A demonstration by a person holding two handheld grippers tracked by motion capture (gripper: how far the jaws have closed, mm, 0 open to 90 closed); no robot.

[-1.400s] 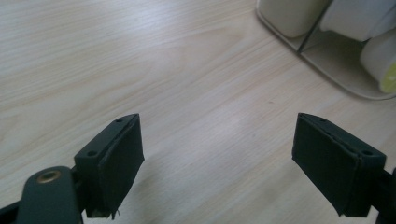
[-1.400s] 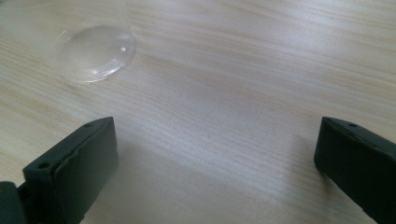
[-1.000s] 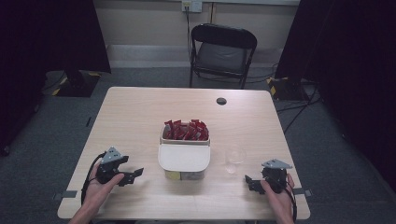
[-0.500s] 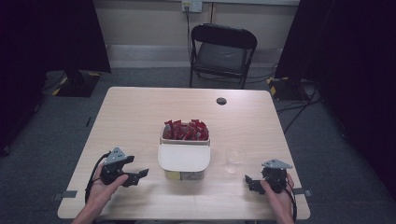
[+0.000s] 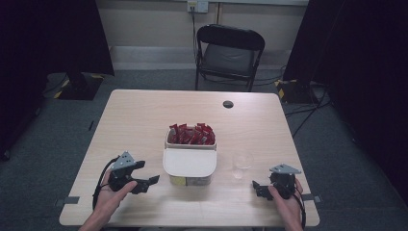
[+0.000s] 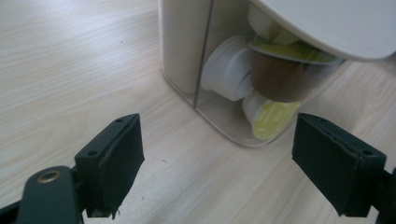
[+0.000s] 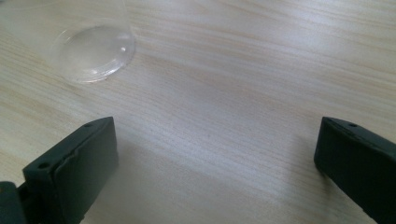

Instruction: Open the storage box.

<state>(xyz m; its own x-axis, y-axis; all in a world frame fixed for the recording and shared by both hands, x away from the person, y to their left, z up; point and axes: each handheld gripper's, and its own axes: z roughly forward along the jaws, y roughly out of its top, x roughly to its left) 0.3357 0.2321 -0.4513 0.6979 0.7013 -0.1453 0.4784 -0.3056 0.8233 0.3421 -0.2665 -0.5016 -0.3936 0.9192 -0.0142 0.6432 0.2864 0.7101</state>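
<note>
Now the left gripper sits near the counter's front left corner, fingers spread wide and empty, aimed at the container at the counter's middle. Its lid covers the front compartment. Toward the front right corner, the right gripper also gapes empty, just beside the clear cup.

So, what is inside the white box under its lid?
Through the clear wall of the white box, small capsules with white bodies and yellow foil tops lie stacked. The lid covers the rest, so their number stays hidden.
</note>
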